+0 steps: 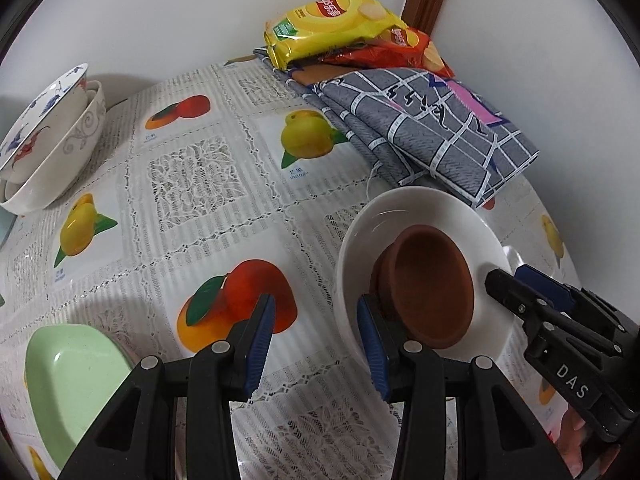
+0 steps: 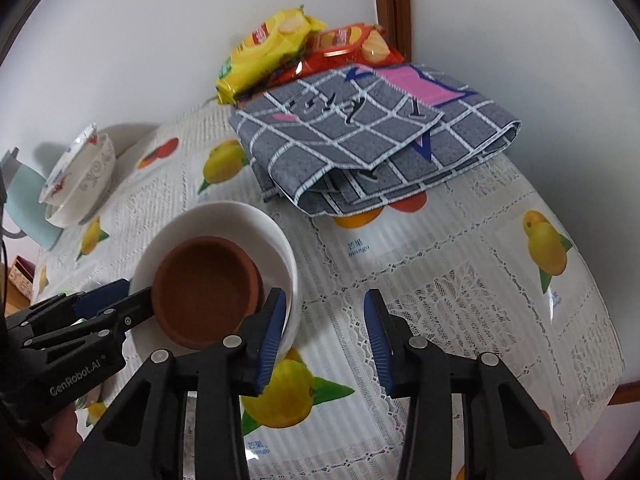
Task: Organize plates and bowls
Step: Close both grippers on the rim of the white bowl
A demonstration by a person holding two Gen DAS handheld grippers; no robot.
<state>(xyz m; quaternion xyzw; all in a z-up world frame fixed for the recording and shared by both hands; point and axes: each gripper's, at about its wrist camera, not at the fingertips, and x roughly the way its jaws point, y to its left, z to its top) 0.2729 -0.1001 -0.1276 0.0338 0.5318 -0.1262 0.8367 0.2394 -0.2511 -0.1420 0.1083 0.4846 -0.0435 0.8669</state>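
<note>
A brown clay bowl (image 1: 430,288) lies tilted inside a white bowl (image 1: 400,216) on the fruit-print tablecloth; both also show in the right wrist view, brown bowl (image 2: 206,292) in white bowl (image 2: 224,216). My left gripper (image 1: 316,324) is open and empty, its right finger beside the white bowl's left rim. My right gripper (image 2: 326,324) is open and empty, its left finger at the white bowl's right rim. Two stacked patterned bowls (image 1: 48,140) stand tilted at the far left. A green square plate (image 1: 76,380) sits at the near left.
A folded grey checked cloth (image 1: 424,128) and yellow and red chip bags (image 1: 340,24) lie at the back by the wall. A pale blue jug (image 2: 24,208) stands left of the patterned bowls (image 2: 80,176). The table edge runs at the right (image 2: 600,360).
</note>
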